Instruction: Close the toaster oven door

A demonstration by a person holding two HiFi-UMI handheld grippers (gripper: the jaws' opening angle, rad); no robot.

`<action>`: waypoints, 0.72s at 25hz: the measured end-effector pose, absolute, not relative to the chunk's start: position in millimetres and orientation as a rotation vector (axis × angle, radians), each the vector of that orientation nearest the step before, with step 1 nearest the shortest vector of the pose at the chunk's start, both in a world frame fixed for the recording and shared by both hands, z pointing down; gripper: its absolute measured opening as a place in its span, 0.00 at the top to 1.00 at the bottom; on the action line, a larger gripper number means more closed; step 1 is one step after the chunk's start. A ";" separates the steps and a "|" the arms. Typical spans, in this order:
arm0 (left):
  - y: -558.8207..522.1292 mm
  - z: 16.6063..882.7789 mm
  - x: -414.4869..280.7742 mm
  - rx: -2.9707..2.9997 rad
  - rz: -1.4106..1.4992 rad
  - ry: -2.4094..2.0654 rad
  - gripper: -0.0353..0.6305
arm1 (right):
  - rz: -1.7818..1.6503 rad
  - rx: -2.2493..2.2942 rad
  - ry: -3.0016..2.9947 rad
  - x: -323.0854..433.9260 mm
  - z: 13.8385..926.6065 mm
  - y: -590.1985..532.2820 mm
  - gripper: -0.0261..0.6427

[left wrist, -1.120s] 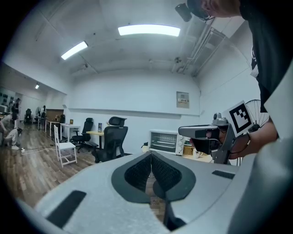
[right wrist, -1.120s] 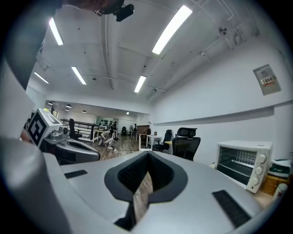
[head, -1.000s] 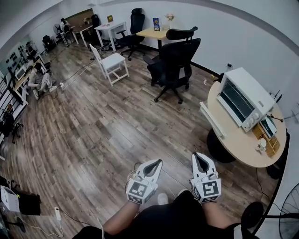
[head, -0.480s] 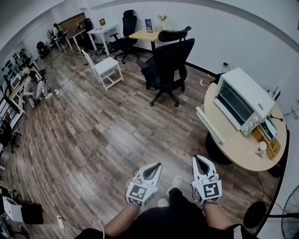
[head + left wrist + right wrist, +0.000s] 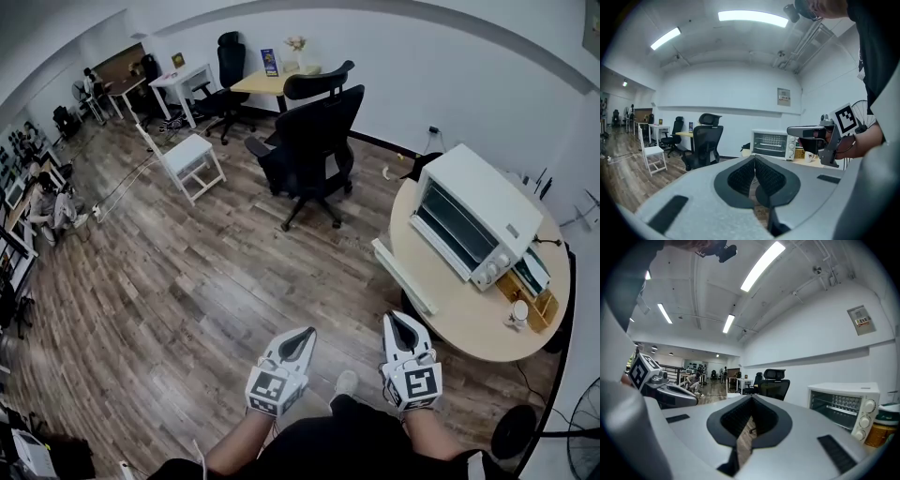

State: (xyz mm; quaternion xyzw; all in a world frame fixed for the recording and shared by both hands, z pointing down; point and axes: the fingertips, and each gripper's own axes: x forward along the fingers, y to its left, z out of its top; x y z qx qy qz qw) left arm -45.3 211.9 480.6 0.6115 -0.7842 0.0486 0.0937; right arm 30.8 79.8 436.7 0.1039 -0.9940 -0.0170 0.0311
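A white toaster oven (image 5: 473, 225) stands on a round wooden table (image 5: 464, 323) at the right. Its glass door (image 5: 401, 275) hangs open, flat out over the table's left edge. My left gripper (image 5: 298, 343) and right gripper (image 5: 398, 328) are held side by side low in the head view, over the floor and short of the table. Both are shut with nothing between the jaws. The left gripper view shows its shut tips (image 5: 754, 158) with the toaster oven (image 5: 774, 144) far ahead. The right gripper view shows its shut tips (image 5: 751, 398) with the toaster oven (image 5: 841, 406) to the right.
A black office chair (image 5: 314, 141) stands on the wood floor left of the table, and a white stool (image 5: 192, 155) further left. A wooden tray (image 5: 530, 295) and a cup (image 5: 515, 314) sit beside the oven. A fan (image 5: 581, 431) is at the lower right.
The person has walked forward, so the table and toaster oven are nearer and lower-left in the head view. Both grippers stay shut and side by side.
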 end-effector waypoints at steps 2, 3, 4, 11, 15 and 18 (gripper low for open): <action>192.8 480.6 -55.8 1.820 0.153 -2.319 0.94 | -0.048 0.327 -3.057 24.5 437.7 64.1 0.97; 183.6 480.5 -60.6 1.825 0.158 -2.314 0.94 | -0.043 0.331 -3.055 21.3 438.1 55.9 0.97; 174.1 480.5 -65.6 1.831 0.166 -2.308 0.94 | -0.037 0.337 -3.054 17.9 438.5 47.3 0.97; 113.3 472.0 -92.5 1.890 0.170 -2.274 0.94 | -0.021 0.386 -3.051 -3.6 441.1 -10.2 0.97; 89.1 469.3 -104.3 1.929 0.180 -2.255 0.94 | -0.012 0.429 -3.043 -11.3 439.9 -32.2 0.97; 74.8 471.8 -113.2 1.951 0.205 -2.235 0.94 | 0.001 0.457 -3.025 -14.3 441.1 -42.7 0.97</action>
